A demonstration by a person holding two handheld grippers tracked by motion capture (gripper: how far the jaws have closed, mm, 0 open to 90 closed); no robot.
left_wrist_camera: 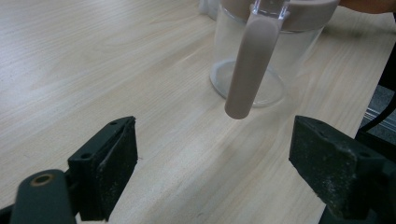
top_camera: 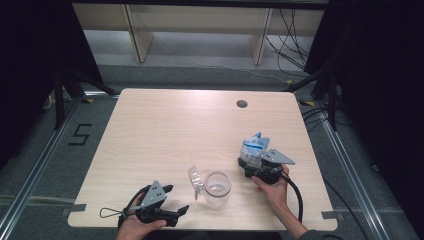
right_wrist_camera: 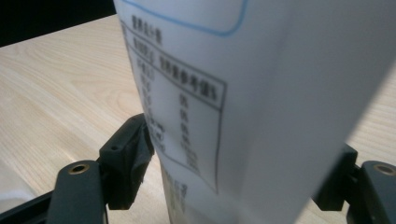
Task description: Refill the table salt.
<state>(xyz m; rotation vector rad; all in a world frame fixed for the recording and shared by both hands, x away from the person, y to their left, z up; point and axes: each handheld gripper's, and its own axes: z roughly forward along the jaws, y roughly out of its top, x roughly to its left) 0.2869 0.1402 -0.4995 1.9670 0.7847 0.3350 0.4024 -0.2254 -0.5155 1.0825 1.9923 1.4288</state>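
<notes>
On the bench [top_camera: 165, 125], near its front edge, stands a clear jar [top_camera: 217, 189]. The left claw [top_camera: 175, 199] hangs beside it, jaws apart. To the right, the right claw [top_camera: 251, 159] clamps a white pouch [top_camera: 254, 147], probably a printed refill bag.

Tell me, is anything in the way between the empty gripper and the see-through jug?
Nothing visible is. The left gripper has its jaws open and empty, and bare table lies between them and the clear jug. In the left gripper view the jug's beige handle hangs facing the jaws.
</notes>
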